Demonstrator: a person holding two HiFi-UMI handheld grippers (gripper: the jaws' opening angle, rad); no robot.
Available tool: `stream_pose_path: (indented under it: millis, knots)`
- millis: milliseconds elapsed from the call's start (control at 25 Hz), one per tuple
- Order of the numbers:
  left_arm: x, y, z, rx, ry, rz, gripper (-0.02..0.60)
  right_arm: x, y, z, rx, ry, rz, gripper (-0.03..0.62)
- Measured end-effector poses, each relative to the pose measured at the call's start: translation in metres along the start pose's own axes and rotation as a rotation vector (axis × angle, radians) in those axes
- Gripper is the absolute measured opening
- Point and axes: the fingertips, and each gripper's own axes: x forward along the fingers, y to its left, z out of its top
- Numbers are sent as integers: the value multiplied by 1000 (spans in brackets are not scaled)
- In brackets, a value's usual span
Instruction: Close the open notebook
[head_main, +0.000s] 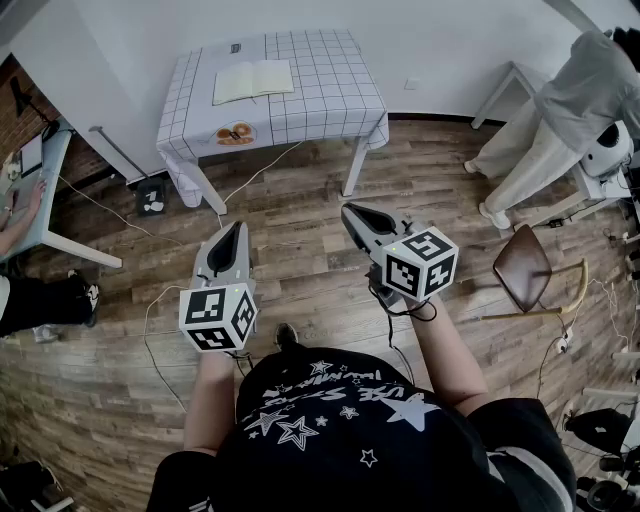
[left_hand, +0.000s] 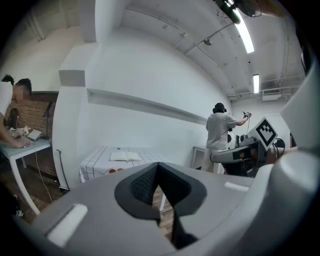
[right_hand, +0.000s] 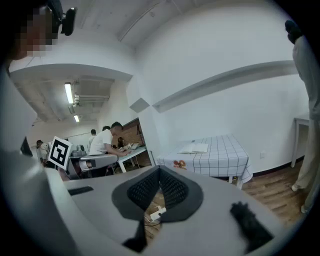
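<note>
One open notebook (head_main: 254, 80) lay by the far edge of the one desk (head_main: 332, 92). Both the left tongs (head_main: 237, 229) and the right tongs (head_main: 349, 210) hung well apart from it, each closed and empty.

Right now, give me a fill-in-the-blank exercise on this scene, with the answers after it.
1. The notebook lies ____ on the checked table.
2. The left tongs and the right tongs are both ____, with nothing between their jaws.
3. Both tongs are over the ____ floor, well short of the table.
Missing words: open; shut; wooden.
</note>
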Motion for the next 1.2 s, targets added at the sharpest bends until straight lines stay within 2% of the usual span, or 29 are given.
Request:
stream_pose_path:
  millis: [600, 800, 1000, 1200]
  knots:
    - [-3, 6, -9, -28, -1, 7, 8, 5, 9, -4, -10, 13, 2, 15]
    - [0, 17, -12, -61, -20, -22, 9, 17, 7, 4, 9, -34, 9, 15]
    - [5, 41, 6, -46, -62, -49, 9, 39, 3, 17, 41, -81, -15, 15]
    - [11, 73, 14, -46, -66, -42, 9, 69, 7, 26, 28, -75, -19, 17]
